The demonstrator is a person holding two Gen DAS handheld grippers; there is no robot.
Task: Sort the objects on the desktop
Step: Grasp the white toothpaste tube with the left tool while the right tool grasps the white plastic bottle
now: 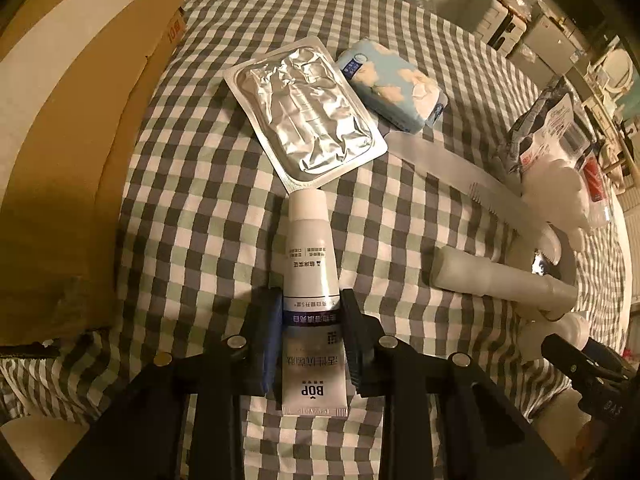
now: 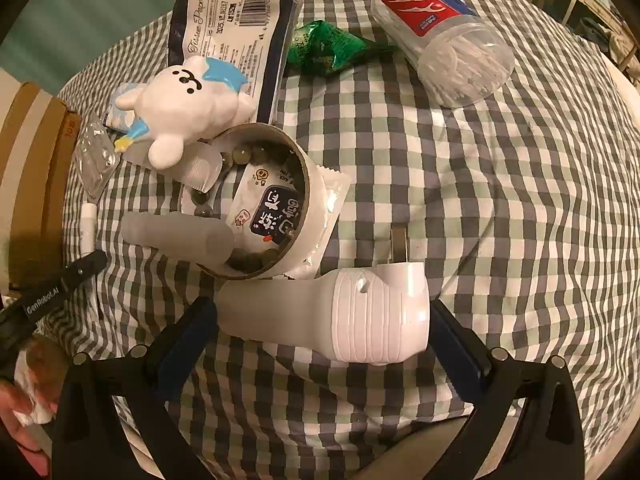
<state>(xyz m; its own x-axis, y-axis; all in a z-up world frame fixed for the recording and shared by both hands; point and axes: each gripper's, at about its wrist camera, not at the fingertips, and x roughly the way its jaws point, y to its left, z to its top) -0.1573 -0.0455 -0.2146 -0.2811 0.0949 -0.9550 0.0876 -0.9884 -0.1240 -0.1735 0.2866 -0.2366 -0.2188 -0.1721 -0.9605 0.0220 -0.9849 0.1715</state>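
**A:** How far along is the sorting, would you say?

**B:** Early, by the look of it. Most things lie loose on the checked tablecloth (image 1: 192, 184). On the left side a foil packet (image 1: 304, 112) and a blue tissue pack (image 1: 394, 84) sit far from the camera, side by side, with a cardboard box (image 1: 72, 120) at the far left edge.

**A:** And the left gripper (image 1: 310, 344)?

**B:** Narrowed onto a white toothpaste tube (image 1: 310, 280). The pads look pressed on both sides of its lower half, the cap pointing away. The tube looks to be lying on the cloth, not yet lifted.

**A:** The right one?

**B:** The right gripper (image 2: 324, 344) stands wide, its fingers either side of a white plug-in night light (image 2: 360, 316) lying near it. I can't tell whether the pads touch it; I'd say no grip yet.

**A:** Anything sorted?

**B:** Perhaps the white bowl (image 2: 316, 216) just beyond: it holds beads, a sachet and the end of a frosted tube (image 2: 176, 236). A toy bear (image 2: 188, 108) touches its far-left rim. Farther off, a tissue packet (image 2: 236, 28), a green wrapper (image 2: 328, 46) and a jar of cotton swabs (image 2: 444, 36) wait untouched.
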